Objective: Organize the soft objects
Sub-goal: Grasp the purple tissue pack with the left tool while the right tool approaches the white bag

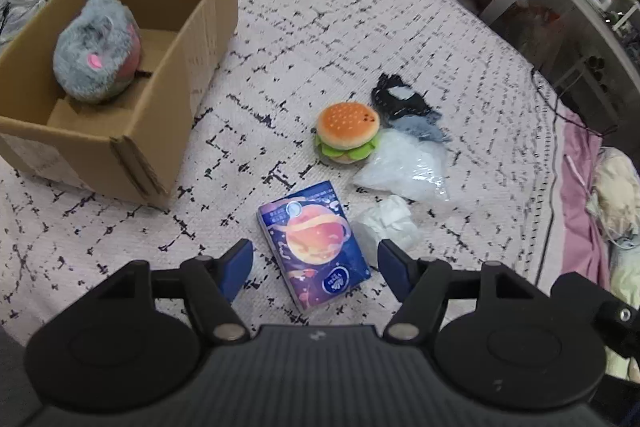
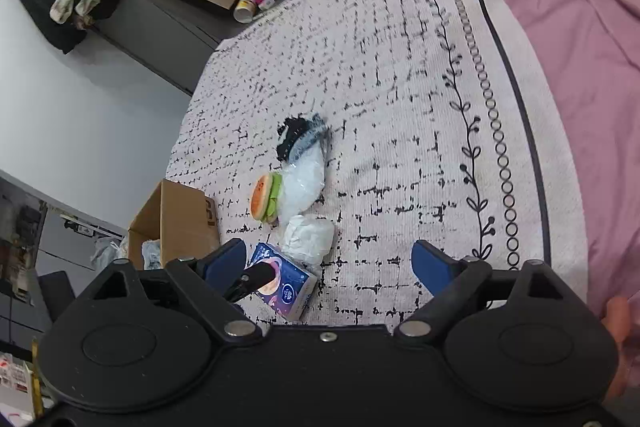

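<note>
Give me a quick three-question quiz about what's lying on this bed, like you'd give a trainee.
1. True or false: the cardboard box already holds a grey plush toy.
2. Which thing lies between the left gripper fingers? A) burger plush B) blue tissue pack C) dark socks
3. Fill in: the burger plush lies against a clear ____ bag.

Key
1. True.
2. B, the blue tissue pack; the fingers do not touch it.
3. Plastic; the clear plastic bag.
</note>
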Motion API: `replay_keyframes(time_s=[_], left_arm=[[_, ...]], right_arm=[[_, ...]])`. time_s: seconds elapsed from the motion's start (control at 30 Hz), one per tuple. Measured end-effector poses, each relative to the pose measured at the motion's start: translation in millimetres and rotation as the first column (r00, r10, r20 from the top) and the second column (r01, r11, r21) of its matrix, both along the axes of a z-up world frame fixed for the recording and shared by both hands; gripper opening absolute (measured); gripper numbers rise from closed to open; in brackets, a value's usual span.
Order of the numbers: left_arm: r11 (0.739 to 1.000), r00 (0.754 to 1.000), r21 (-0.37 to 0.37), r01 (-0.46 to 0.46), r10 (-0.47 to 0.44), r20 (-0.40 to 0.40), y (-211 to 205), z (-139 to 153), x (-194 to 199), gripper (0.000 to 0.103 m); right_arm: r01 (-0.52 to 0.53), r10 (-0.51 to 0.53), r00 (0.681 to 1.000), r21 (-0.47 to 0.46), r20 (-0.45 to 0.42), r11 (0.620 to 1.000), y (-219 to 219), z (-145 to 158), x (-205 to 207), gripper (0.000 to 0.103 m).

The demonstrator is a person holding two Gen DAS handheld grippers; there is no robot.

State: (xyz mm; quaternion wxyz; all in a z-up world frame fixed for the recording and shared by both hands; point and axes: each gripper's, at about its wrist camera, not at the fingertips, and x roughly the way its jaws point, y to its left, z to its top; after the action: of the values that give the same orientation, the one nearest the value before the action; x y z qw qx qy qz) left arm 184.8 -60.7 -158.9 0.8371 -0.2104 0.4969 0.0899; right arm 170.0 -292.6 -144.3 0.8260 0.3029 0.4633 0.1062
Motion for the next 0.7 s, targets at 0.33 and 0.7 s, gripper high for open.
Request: replay_keyframes(time_s=[0.33,0.7], left_arm=[[0.999,0.997,0.001,-0.054,0.054,-0.053,4.2,-26.3,20.7,0.068],[0.992,0.991,-0.024,-0.123,0.122,-0.050,15.2,-31.4,32.2,0.058]], right_arm=[[0.017,-0.010,0.996,0.081,-0.087,0.997,4.0,-27.7,19.5,0.080],[0.055,-0.035,0.987,0.127,-0.155,0.990,22.8,-56.5,41.4,0.070]])
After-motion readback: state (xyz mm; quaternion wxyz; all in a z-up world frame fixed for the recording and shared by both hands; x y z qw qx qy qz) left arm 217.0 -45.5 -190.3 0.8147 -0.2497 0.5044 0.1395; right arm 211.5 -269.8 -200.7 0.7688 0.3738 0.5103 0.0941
